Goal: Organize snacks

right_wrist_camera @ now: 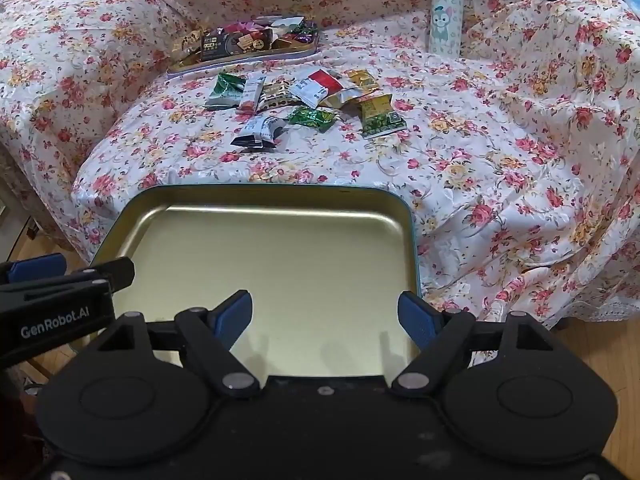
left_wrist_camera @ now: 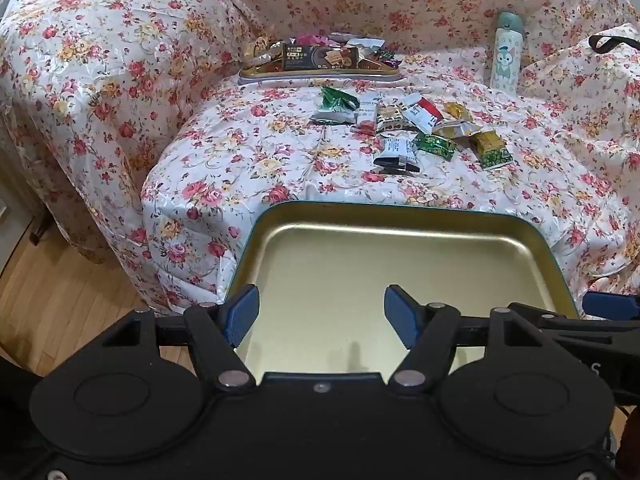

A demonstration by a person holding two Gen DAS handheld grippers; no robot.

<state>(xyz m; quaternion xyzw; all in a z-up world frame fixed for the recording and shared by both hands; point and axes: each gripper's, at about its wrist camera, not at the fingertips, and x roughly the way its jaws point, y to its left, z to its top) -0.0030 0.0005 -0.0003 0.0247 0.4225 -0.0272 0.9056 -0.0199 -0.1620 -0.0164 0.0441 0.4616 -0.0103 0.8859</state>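
Shining tin: gold, smooth, nothing inside
Far tin: crinkly snacks
Claws: left gripper, right gripper spread, pinching nothing

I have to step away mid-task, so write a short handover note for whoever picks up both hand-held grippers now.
Left hand-held gripper: open, holding nothing, over the near empty gold tin.
Right hand-held gripper: open, holding nothing, over the same tin.
Loose snack packets lie on the floral cloth; the far tray already holds snacks.
Left: move the loose packets off the cloth.
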